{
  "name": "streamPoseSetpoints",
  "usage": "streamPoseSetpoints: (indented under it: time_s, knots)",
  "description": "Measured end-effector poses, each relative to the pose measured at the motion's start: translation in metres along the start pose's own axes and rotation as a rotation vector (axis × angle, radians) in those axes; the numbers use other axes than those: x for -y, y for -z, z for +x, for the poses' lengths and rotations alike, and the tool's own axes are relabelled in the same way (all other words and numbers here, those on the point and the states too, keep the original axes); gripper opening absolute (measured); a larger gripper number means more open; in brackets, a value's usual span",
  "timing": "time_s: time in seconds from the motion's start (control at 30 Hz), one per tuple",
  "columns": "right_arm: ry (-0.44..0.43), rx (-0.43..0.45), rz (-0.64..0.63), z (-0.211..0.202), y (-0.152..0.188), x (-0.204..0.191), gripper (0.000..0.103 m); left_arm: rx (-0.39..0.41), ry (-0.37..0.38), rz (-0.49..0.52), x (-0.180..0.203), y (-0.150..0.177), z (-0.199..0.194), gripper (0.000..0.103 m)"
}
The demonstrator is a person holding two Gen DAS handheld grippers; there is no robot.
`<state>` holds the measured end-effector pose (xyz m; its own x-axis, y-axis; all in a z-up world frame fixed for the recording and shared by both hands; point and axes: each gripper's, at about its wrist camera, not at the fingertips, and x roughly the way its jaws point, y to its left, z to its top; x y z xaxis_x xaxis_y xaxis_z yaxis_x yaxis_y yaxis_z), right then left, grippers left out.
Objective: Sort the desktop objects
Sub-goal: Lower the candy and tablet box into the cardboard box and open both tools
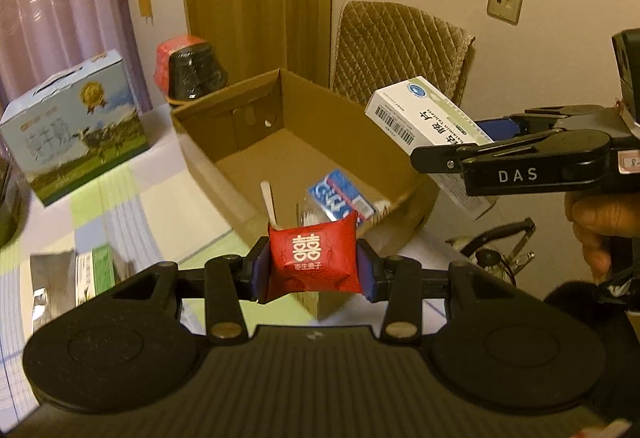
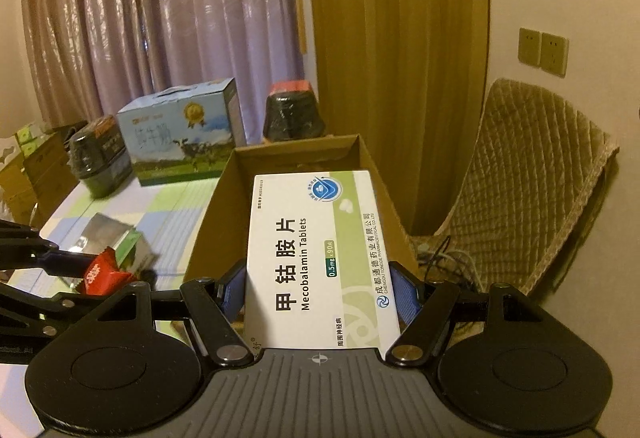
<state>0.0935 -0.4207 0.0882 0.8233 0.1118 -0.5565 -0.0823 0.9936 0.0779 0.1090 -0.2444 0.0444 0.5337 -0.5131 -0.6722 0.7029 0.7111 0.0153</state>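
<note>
My left gripper (image 1: 314,264) is shut on a small red candy packet (image 1: 313,257) with white characters, held just in front of the open cardboard box (image 1: 224,105). My right gripper (image 2: 318,288) is shut on a white and green tablet box (image 2: 316,258), raised over the cardboard box's near end (image 2: 360,157). In the left wrist view the tablet box (image 1: 412,113) hangs at the right above the box rim, gripped by the right gripper (image 1: 448,153). In the right wrist view the red packet (image 2: 102,276) shows at the left. Inside the cardboard box lie a blue packet (image 1: 340,193) and a wooden stick (image 1: 269,201).
A blue milk carton (image 1: 72,133) and a dark wrapped jar (image 1: 192,67) stand behind the cardboard box on the checked tablecloth (image 1: 120,205). A silver pouch and green box (image 1: 80,270) lie at the left. A padded chair (image 1: 400,45) stands at the right, a kettle (image 1: 496,254) below it.
</note>
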Motion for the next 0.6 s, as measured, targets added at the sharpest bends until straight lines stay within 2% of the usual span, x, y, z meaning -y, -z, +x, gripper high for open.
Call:
streamPoseSetpoints:
  time_s: [0.27, 0.6]
  knots:
    - [0.005, -0.006, 0.012, 0.024, -0.012, 0.016, 0.069, 0.010, 0.020, -0.005, -0.002, -0.028, 0.030, 0.039]
    - [0.015, -0.008, 0.013, 0.041, -0.020, 0.027, 0.069, -0.003, 0.038, 0.003, -0.003, -0.041, 0.063, 0.039]
